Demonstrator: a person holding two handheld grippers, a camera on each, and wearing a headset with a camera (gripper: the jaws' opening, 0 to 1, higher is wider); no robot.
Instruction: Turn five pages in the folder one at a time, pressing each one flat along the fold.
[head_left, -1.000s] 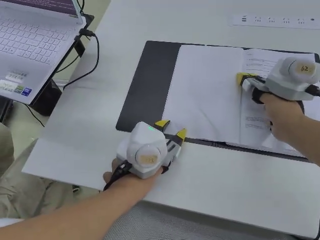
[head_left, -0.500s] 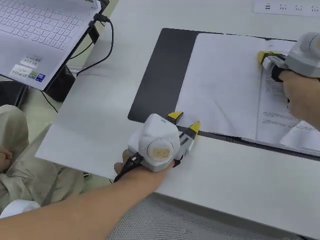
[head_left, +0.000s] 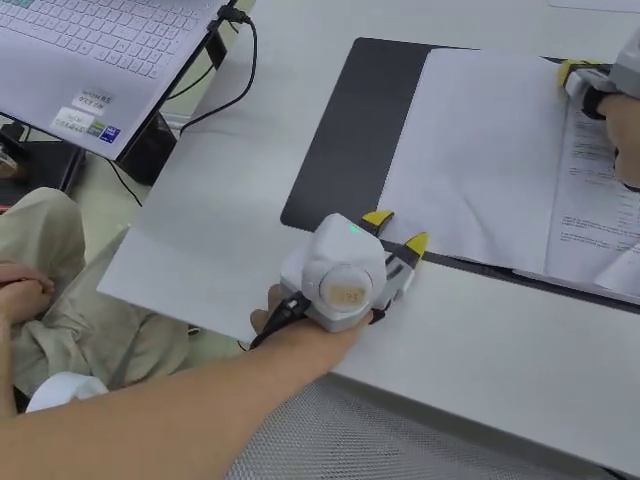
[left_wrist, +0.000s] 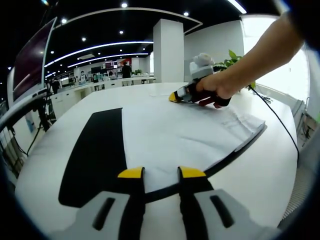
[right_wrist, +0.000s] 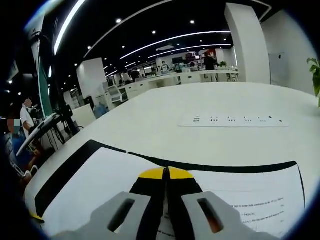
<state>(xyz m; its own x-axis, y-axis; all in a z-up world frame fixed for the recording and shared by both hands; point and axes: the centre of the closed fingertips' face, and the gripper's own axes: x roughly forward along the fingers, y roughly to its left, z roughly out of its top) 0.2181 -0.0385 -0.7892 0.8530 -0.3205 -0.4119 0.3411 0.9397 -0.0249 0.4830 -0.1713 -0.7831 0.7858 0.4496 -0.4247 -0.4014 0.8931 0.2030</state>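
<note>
Two tongs are at work on a black folder (head_left: 350, 130) that lies open on the white table (head_left: 230, 230), a blank sheet (head_left: 480, 150) turned over its left half and a printed sheet (head_left: 600, 215) on the right. The left gripper (head_left: 397, 232) rests at the folder's near edge, its yellow-tipped jaws parted by a narrow gap with nothing between them. The right gripper (right_wrist: 165, 173) has its jaws closed tip to tip, set down on the paper near the fold. A laptop (head_left: 100, 60) sits off to the left, and a power strip (right_wrist: 232, 120) lies beyond the folder.
</note>
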